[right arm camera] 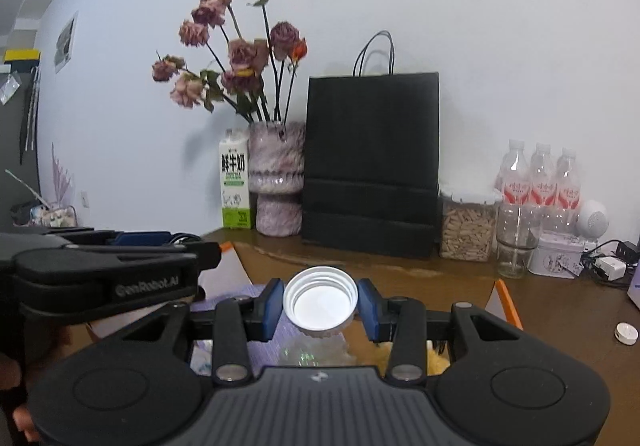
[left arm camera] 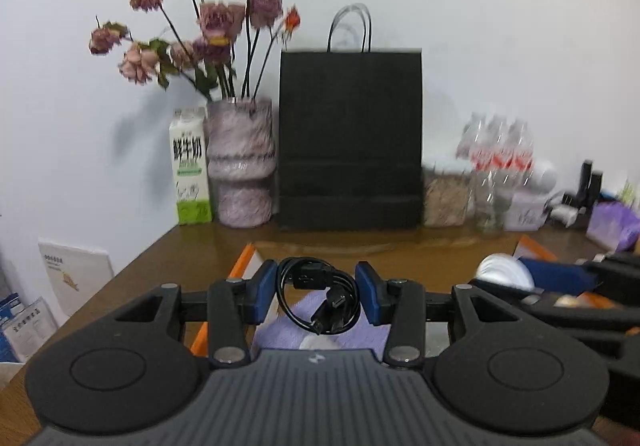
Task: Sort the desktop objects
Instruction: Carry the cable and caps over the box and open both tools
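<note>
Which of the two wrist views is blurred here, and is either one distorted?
Left wrist view: the flowers and water bottles smear with motion blur, while the held coiled cable stays sharp. Right wrist view: crisp throughout, the white lid clear. Both views bend at the edges with fisheye distortion.

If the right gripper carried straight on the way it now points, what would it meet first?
Probably the black paper bag at the wall. The right gripper, shut on the white lid, points that way over bare table; depth is uncertain.
</note>
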### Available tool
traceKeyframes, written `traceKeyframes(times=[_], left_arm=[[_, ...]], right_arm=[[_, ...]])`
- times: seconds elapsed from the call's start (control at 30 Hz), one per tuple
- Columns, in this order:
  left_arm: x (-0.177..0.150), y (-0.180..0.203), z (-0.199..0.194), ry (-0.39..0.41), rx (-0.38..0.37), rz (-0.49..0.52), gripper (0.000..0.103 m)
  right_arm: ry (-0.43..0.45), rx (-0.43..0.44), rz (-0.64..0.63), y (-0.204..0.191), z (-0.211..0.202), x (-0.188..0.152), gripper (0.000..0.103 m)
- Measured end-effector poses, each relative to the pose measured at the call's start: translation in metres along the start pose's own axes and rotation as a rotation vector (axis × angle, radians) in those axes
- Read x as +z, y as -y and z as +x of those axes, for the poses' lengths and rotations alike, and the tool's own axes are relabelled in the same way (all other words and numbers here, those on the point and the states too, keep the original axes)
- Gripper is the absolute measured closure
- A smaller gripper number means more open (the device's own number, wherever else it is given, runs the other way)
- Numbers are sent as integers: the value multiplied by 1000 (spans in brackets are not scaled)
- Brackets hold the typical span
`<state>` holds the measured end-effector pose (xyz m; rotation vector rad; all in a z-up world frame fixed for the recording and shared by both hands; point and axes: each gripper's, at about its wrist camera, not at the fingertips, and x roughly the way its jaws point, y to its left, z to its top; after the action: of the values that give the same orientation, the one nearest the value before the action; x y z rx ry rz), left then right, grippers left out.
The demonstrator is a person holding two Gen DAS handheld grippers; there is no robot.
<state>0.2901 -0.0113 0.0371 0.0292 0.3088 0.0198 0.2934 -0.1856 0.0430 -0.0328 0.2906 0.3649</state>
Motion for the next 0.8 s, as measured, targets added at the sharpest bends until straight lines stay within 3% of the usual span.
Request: traceKeyframes(times=[0.13, 0.43, 0.47, 0.5, 0.53, 0.57, 0.6, 0.67, 0.7, 0.8], left_arm=[[-8, 0, 6, -43, -2, 1, 59], [-16, 6, -2, -19, 10, 35, 58], [-15, 6, -3, -14, 14, 35, 57], [-16, 6, -5, -6, 24, 37, 50], [-15, 7, -7, 3, 36, 39, 43], [-14, 6, -9, 17, 59, 36, 27], [-14, 6, -11, 35, 77, 38, 13], [-13, 3, -15, 65, 98, 32, 0], [-13, 2, -17, 84, 107, 23, 0], [-14, 2, -19, 99, 114, 30, 0]], right_arm=[[-16, -11, 10, 2, 3, -10, 64], [-19, -23, 23, 5, 2, -16, 62], [-15, -29, 27, 6, 0, -16, 52], [-9, -35, 32, 7, -2, -15, 35], [1, -45, 36, 8, -5, -15, 25], [13, -67, 38, 9, -7, -14, 17], [26, -79, 38, 10, -10, -13, 14], [38, -87, 56, 13, -15, -13, 6], [42, -93, 66, 15, -16, -12, 0], [44, -98, 71, 16, -18, -12, 0]])
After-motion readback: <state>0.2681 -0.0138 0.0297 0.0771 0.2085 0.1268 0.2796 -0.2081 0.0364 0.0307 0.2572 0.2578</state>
